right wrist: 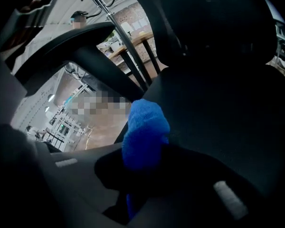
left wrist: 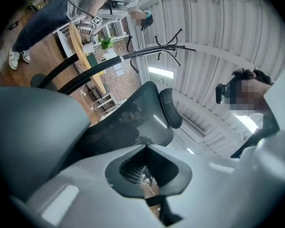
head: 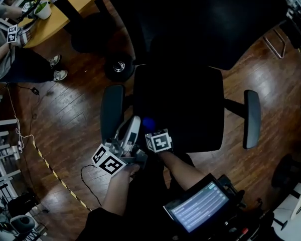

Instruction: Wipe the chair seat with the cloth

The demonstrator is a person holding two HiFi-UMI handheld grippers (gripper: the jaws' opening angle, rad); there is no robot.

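Head view shows the right gripper (head: pixel 150 130) at the near edge of the black chair seat (head: pixel 190 104). The blue cloth (head: pixel 148 122) is bunched at its tip, over the seat just ahead of it, and looks poised for a wiping stroke. The left gripper (head: pixel 133 122) sits just to its left, beside the left armrest (head: pixel 113 112), apparently kept out of the way. Left gripper view has its jaws drawn together with nothing between them and the mesh backrest (left wrist: pixel 114 137) beyond. Right gripper view has the jaws clamped on the cloth, which sticks out past them, so likely cloth rather than jaw meets the seat.
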